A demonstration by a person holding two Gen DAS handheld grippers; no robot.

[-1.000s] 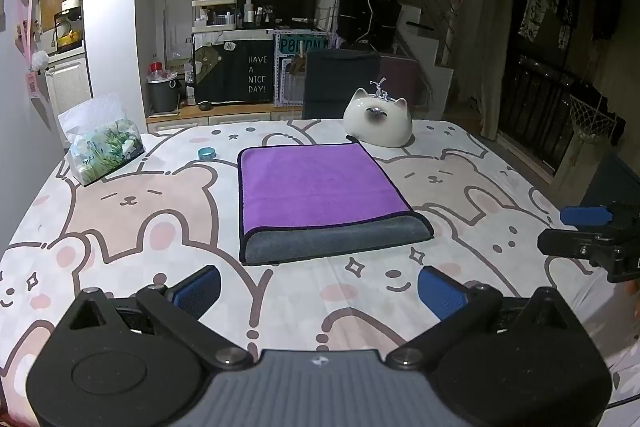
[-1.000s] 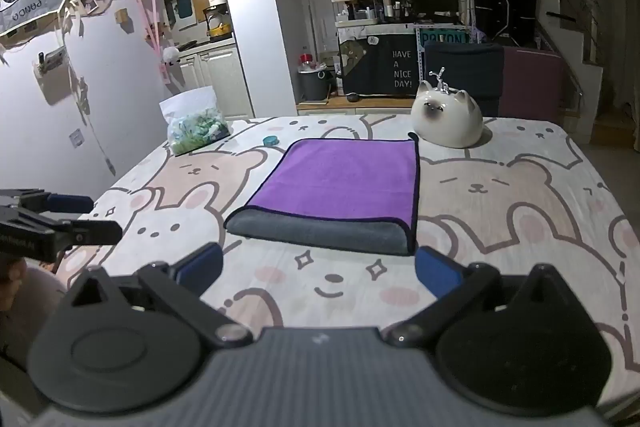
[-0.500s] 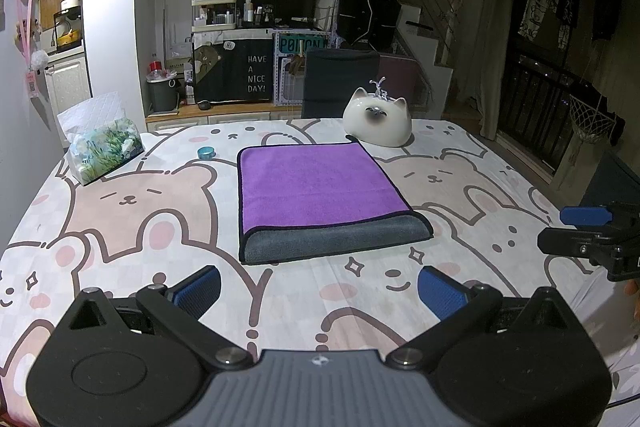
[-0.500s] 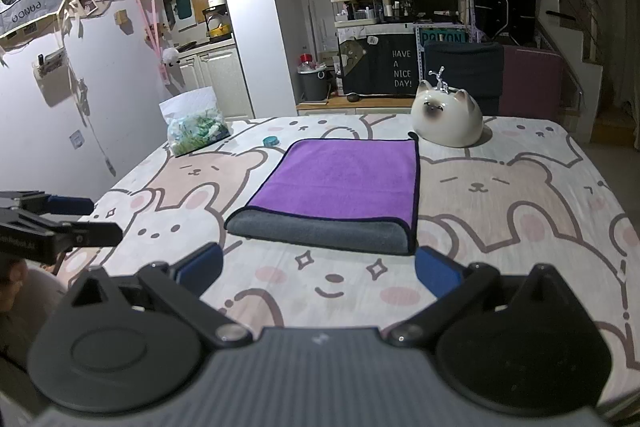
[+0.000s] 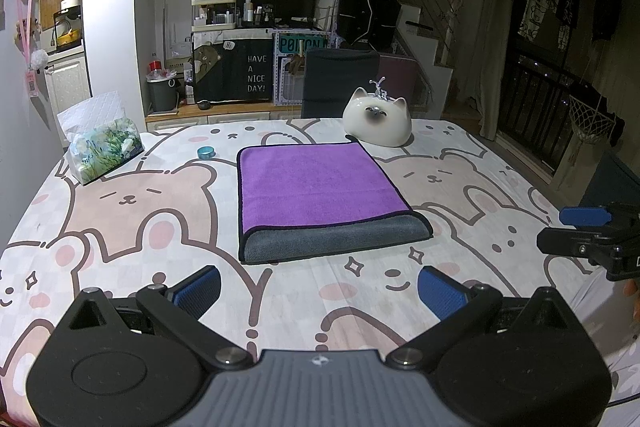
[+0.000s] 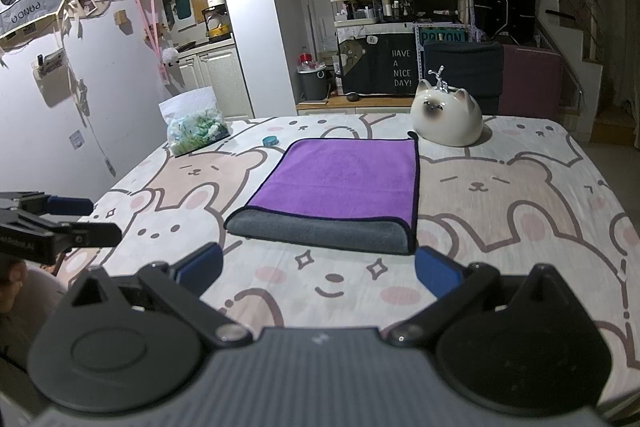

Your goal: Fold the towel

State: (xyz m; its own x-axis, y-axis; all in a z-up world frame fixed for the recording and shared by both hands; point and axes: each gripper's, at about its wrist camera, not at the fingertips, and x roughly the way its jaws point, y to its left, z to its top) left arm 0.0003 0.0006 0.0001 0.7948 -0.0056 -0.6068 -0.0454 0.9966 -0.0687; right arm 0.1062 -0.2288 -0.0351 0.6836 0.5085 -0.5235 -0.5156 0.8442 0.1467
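Observation:
A purple towel with a grey underside lies folded flat in the middle of the table; the grey fold faces me. It also shows in the right wrist view. My left gripper is open and empty, held back from the towel's near edge. My right gripper is open and empty, also just short of the near edge. Each gripper shows from the side in the other's view: the right gripper and the left gripper.
The table has a bear-print cloth. A white cat-shaped ceramic sits just beyond the towel's far right corner. A tissue pack and a small teal lid lie at the far left. A dark chair stands behind.

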